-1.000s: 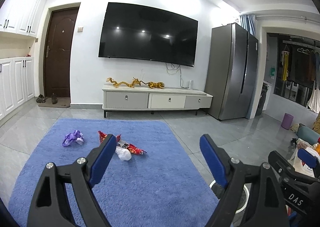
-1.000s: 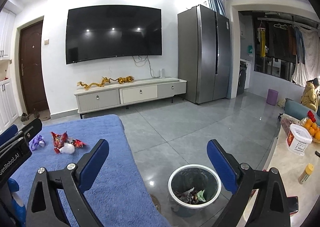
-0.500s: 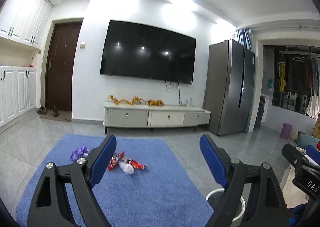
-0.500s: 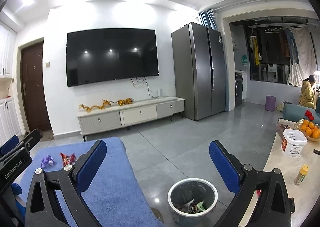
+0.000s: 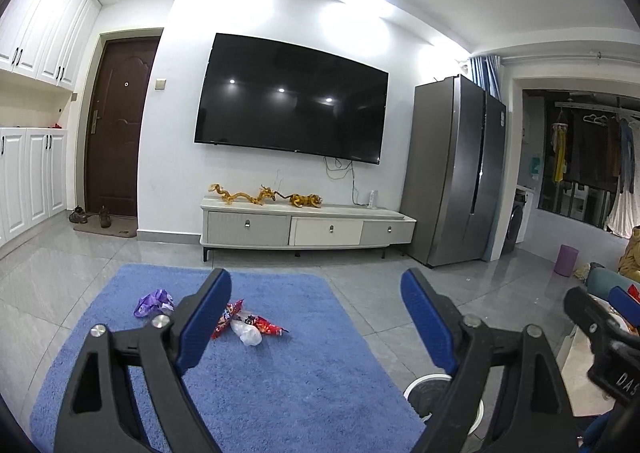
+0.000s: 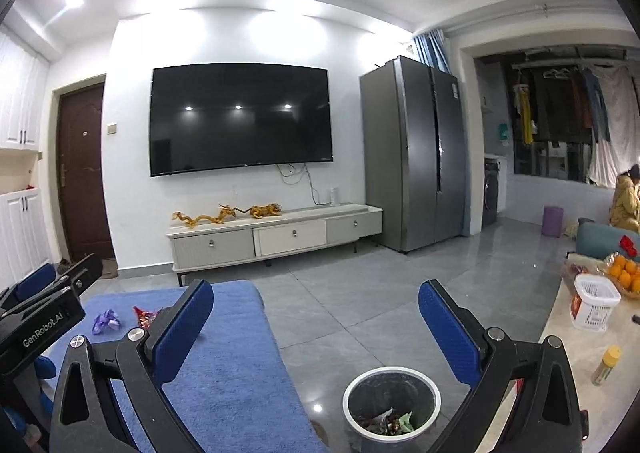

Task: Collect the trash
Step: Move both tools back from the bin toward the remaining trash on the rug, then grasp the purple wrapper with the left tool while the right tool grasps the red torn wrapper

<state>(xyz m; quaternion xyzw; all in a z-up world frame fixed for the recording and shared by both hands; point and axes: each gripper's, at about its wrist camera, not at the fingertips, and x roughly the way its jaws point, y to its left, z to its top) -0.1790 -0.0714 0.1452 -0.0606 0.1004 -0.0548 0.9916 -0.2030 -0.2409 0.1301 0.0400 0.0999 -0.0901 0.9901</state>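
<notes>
Both grippers are up in the air with nothing in them. My left gripper (image 5: 316,317) has its jaws far apart and they are opening wider, with no thing between the blue pads (image 5: 206,319). My right gripper (image 6: 316,333) has its jaws spread wide too, and its pads (image 6: 448,333) touch nothing.

I will use the blue rug (image 5: 280,373) on the floor to say where things are. On the far half of the rug lies the trash. A purple wrapper (image 5: 154,302) is nearest the rug's left edge. Just beside it, toward the middle of the rug, are red snack wrappers (image 5: 264,327) with a small white crumpled bag (image 5: 249,334) touching them. My left gripper hangs above the near half of the rug, well apart from the trash.

Off the rug's right edge, on the gray floor tiles, stands a round trash bin (image 6: 392,405) with a white rim. Some wrappers are in the bottom of it. My right gripper is above the bin, a little on the near side.

Past the far end of the rug is a low TV cabinet (image 5: 306,227) with gold dragon figures (image 5: 242,195) on top, and a big black TV (image 5: 290,121) on the wall above. To the right of the bin is a worktop (image 6: 576,357) with a white basket (image 6: 594,305) and oranges (image 6: 626,273).
</notes>
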